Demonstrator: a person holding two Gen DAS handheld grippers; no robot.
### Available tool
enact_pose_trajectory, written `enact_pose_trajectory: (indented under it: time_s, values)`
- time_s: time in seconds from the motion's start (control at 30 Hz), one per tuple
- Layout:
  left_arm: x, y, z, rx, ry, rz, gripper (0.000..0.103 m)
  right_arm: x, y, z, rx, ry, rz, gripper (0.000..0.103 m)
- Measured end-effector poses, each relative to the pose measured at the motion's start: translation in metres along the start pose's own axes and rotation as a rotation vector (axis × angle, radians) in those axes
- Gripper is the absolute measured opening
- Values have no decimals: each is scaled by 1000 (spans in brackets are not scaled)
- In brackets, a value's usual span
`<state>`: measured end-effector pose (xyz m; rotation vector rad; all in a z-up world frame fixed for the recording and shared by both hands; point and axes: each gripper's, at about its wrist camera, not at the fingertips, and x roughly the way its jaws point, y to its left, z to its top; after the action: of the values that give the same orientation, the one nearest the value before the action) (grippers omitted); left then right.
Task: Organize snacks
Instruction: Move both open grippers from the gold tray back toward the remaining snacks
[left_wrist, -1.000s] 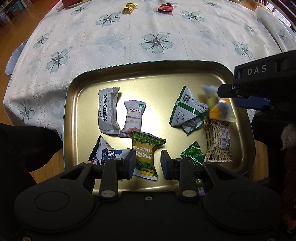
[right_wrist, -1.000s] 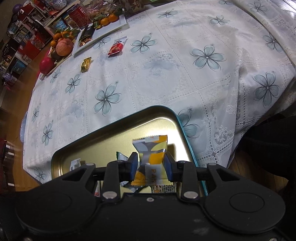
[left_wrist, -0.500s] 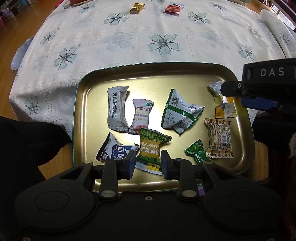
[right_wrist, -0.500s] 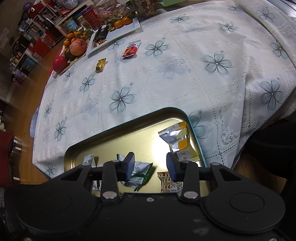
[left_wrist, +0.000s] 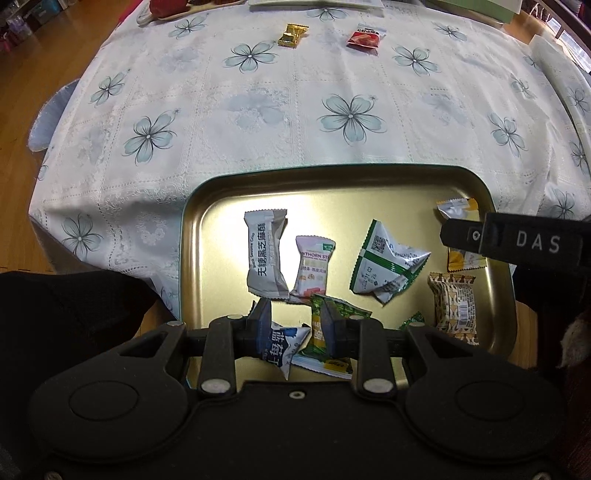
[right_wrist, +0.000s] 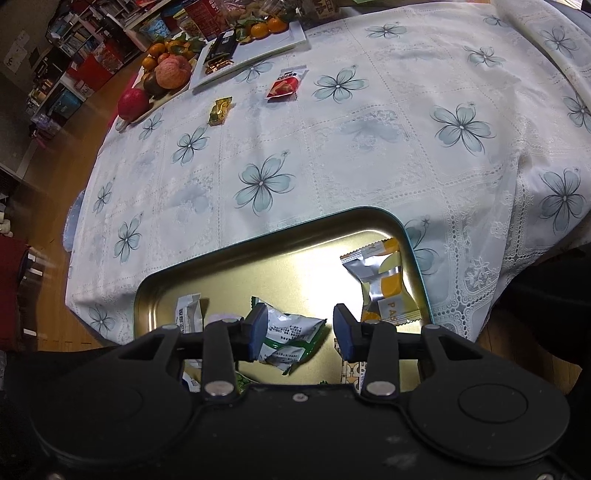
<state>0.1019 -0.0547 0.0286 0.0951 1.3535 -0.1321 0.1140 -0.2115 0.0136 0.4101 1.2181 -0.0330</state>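
A gold tray (left_wrist: 332, 184) at the table's near edge holds several wrapped snacks. Among them are a grey packet (left_wrist: 264, 254), a green-and-white packet (left_wrist: 388, 262) and a yellow-and-silver packet (right_wrist: 384, 284) at the tray's right end. My left gripper (left_wrist: 295, 326) is open and empty above the tray's near side. My right gripper (right_wrist: 295, 328) is open and empty just above the tray, left of the yellow-and-silver packet. On the cloth far off lie a gold candy (left_wrist: 291, 35) (right_wrist: 219, 110) and a red packet (left_wrist: 365, 37) (right_wrist: 286, 85).
The table wears a white cloth with blue flowers (left_wrist: 351, 118). At its far side stand a fruit plate with an apple (right_wrist: 171, 72) and a white tray (right_wrist: 255, 48) with dark packets. Wood floor and shelves lie to the left.
My right gripper opened and let the yellow-and-silver packet fall onto the tray's right end, then drew back. Both grippers have pulled back and up a little from the tray.
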Motion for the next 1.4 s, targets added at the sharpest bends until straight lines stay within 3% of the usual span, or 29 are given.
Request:
enact_pose_trajectory:
  time_s: [0.6,0.93,1.2,1.4]
  values:
    - [13,33,77,-38,-16,15,37,26,-7,47,-43,117,-8,42]
    - [36,39,146,-49,-22,7,37,52,-2,123,-39,133,-50,42]
    - [65,54,210,-104,-53,-1,37,90,20,185,-64,123,-103,42]
    - [84,69,237,-161,-87,-5,37,124,35,239,-34,84,-133,47]
